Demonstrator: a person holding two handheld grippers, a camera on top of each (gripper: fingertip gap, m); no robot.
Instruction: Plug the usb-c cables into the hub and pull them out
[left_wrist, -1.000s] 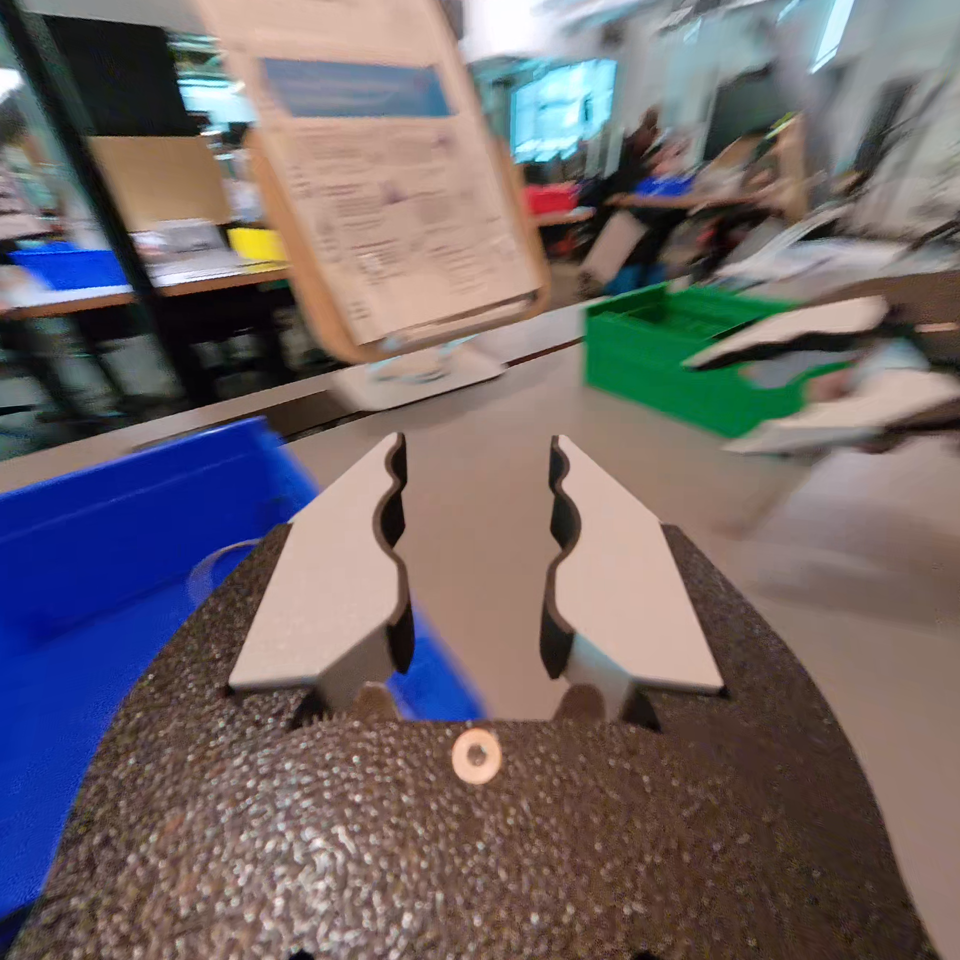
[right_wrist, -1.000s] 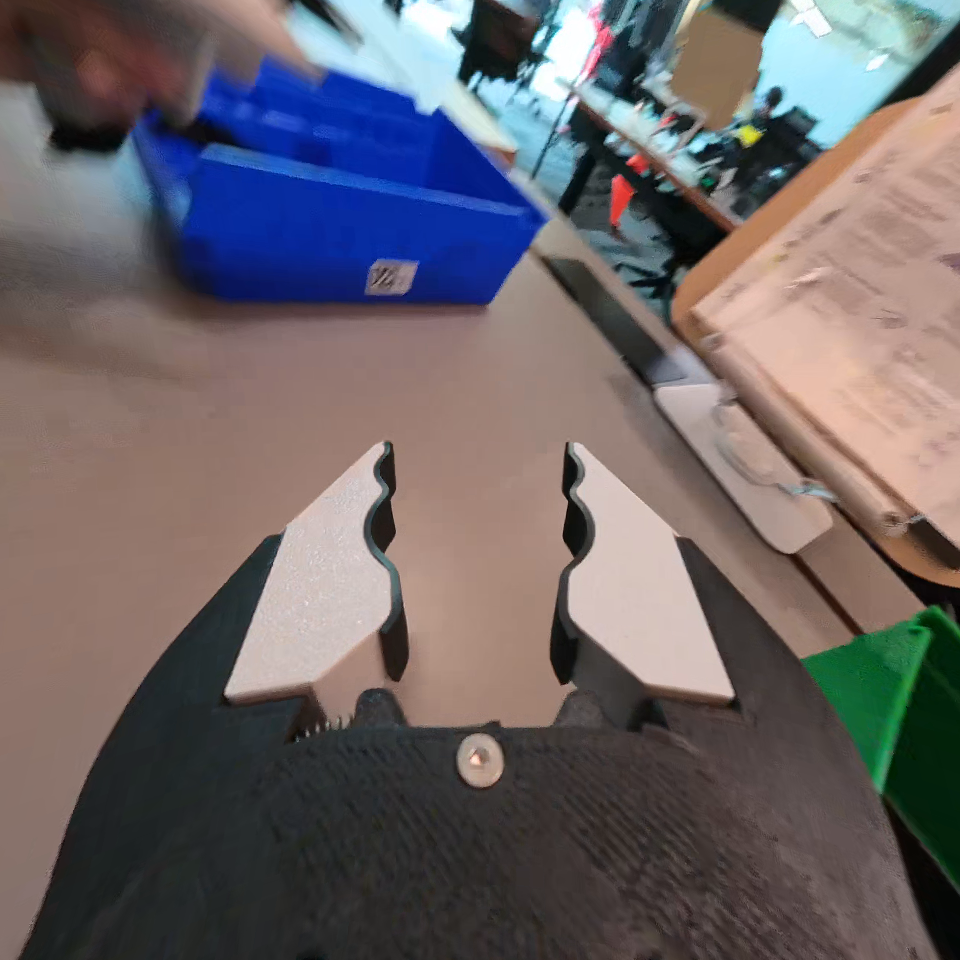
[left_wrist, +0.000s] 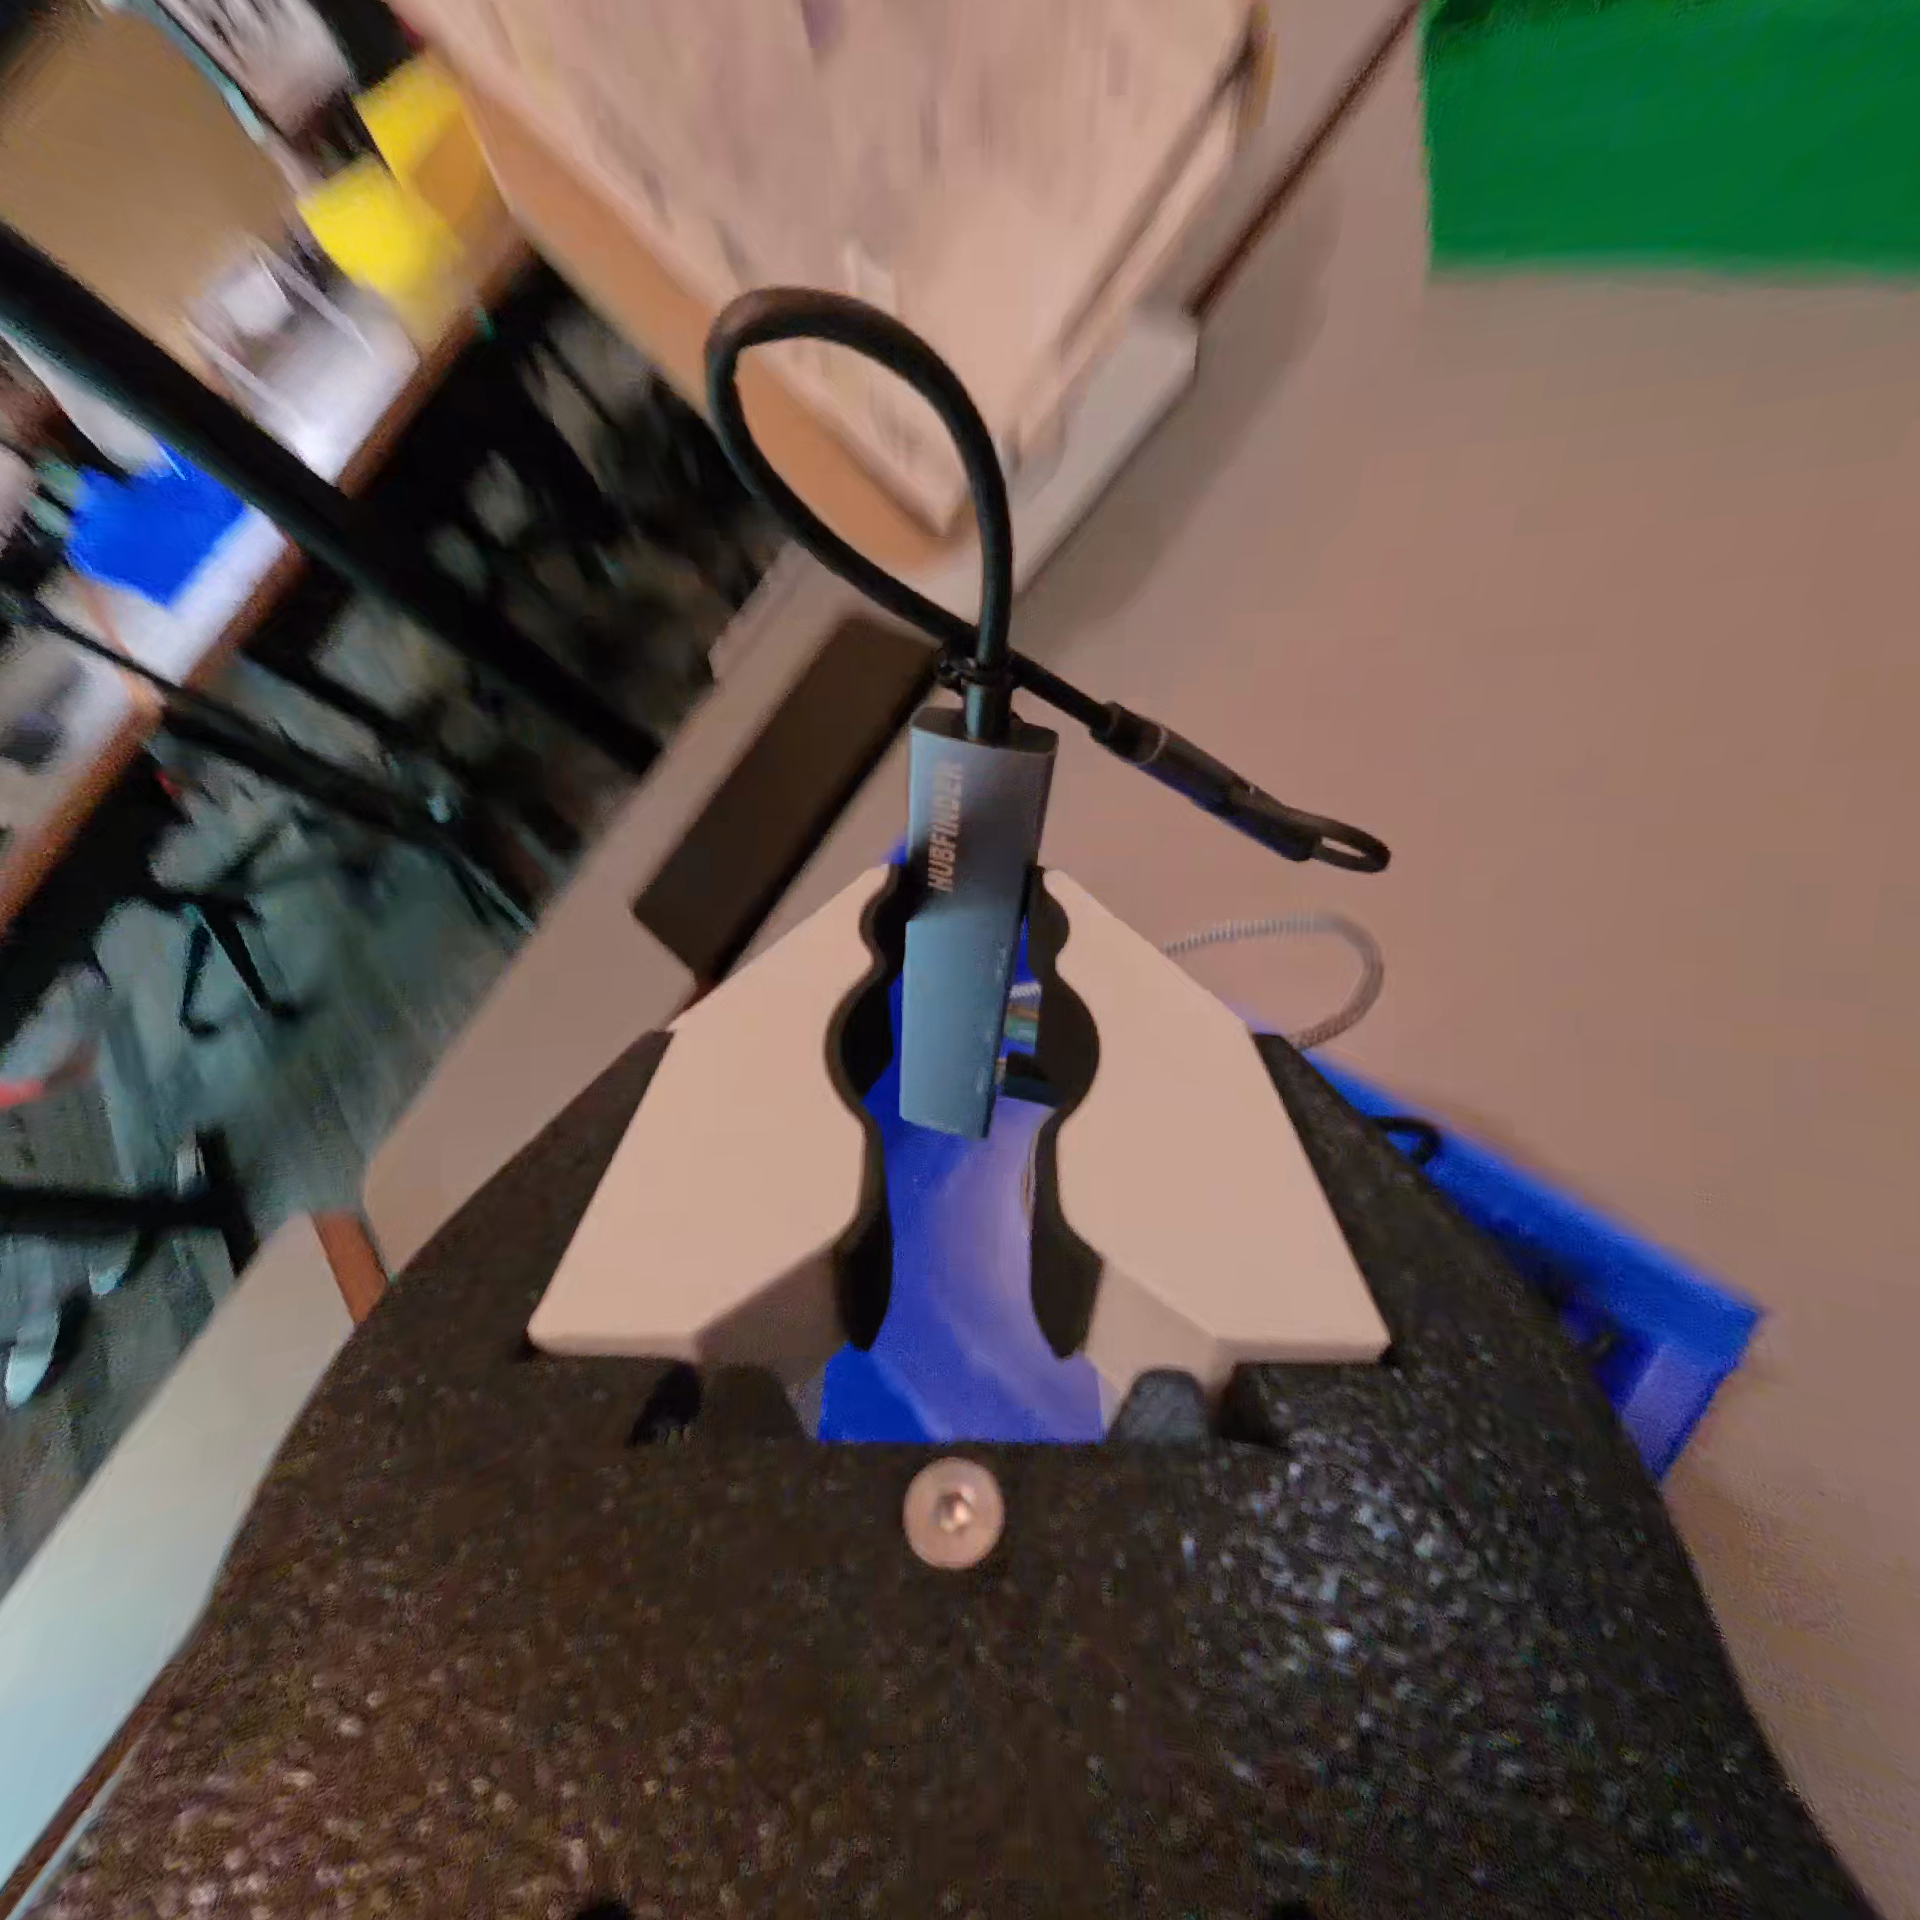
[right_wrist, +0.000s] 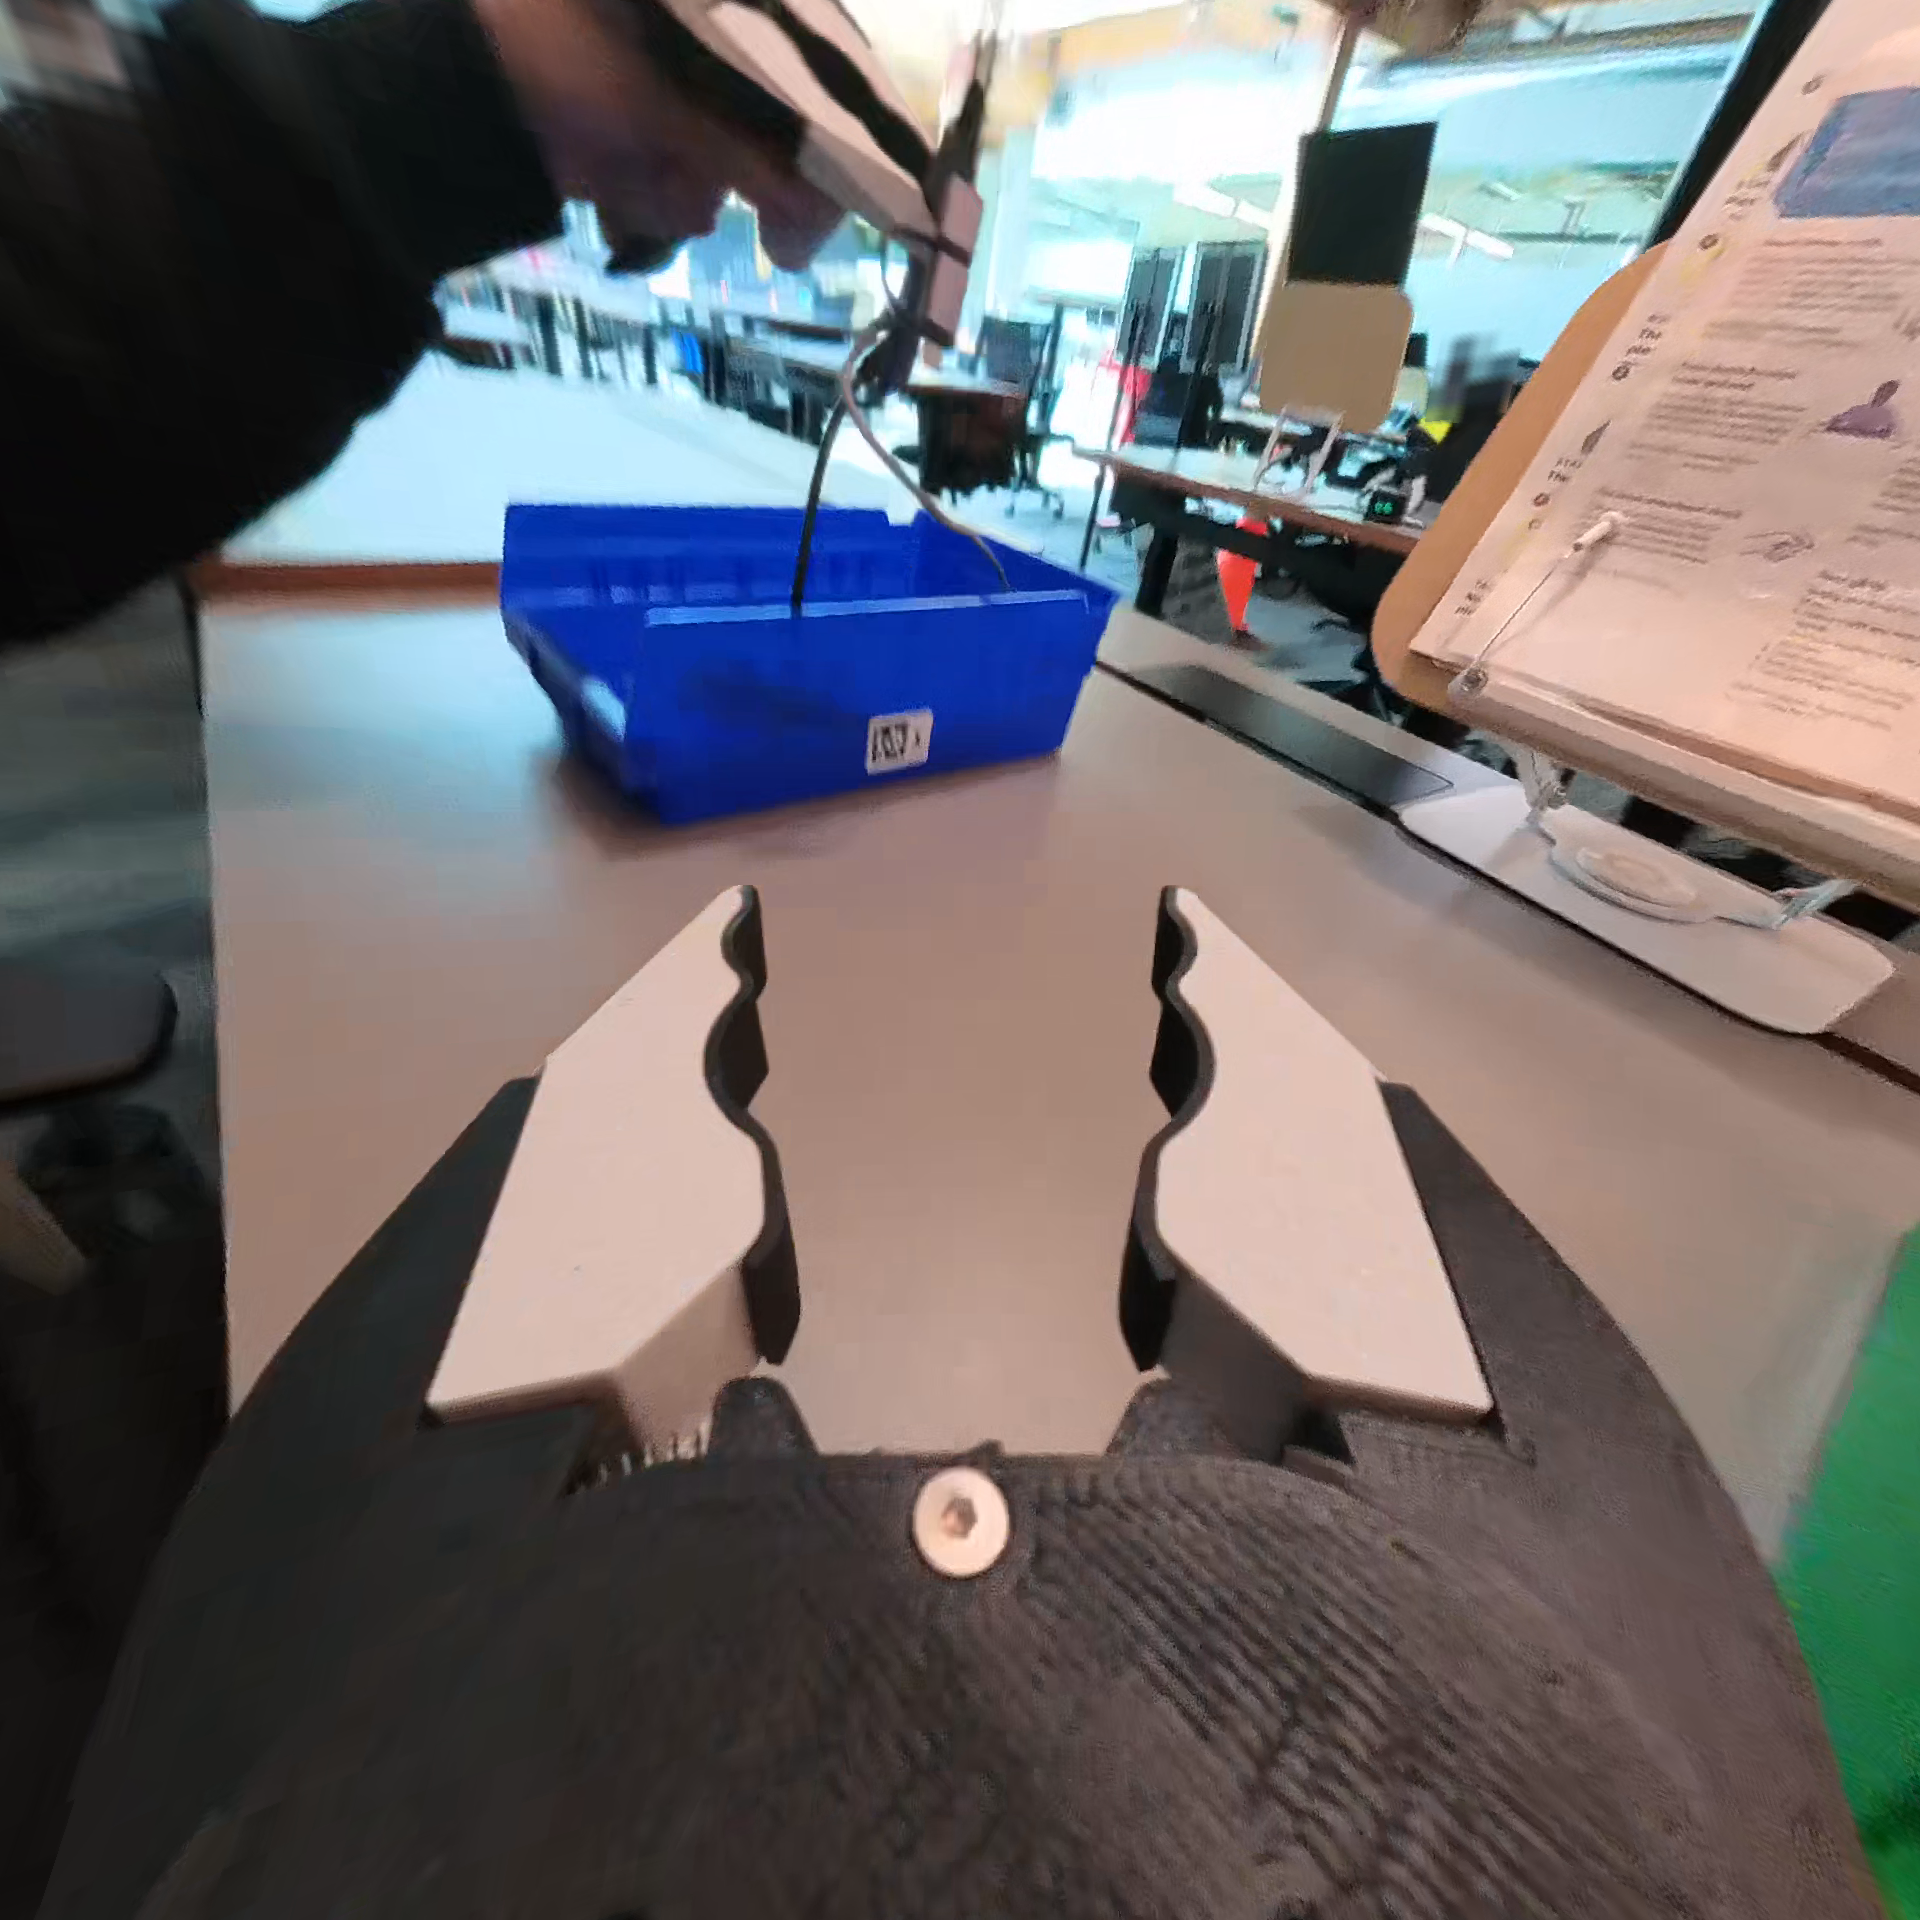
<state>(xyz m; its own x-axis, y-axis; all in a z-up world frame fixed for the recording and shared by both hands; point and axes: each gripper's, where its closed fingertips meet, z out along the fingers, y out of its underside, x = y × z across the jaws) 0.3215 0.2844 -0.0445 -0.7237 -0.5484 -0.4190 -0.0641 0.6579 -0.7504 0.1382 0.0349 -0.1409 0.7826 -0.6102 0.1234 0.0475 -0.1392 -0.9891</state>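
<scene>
Above blue bin (left_wrist: 1538, 1247): left hand-held gripper (left_wrist: 961, 914) pinching hub (left_wrist: 966, 935), its cable (left_wrist: 831, 416) looped, plug hanging free. Right hand-held gripper (right_wrist: 956, 914) spread, empty, over bare counter (right_wrist: 935, 852); bin well ahead, document stand (right_wrist: 1662, 520) along right edge.

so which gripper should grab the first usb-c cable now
Probably the right. The right gripper is open and empty above the table. The left gripper is shut on the hub, lifted over the blue bin.
</scene>
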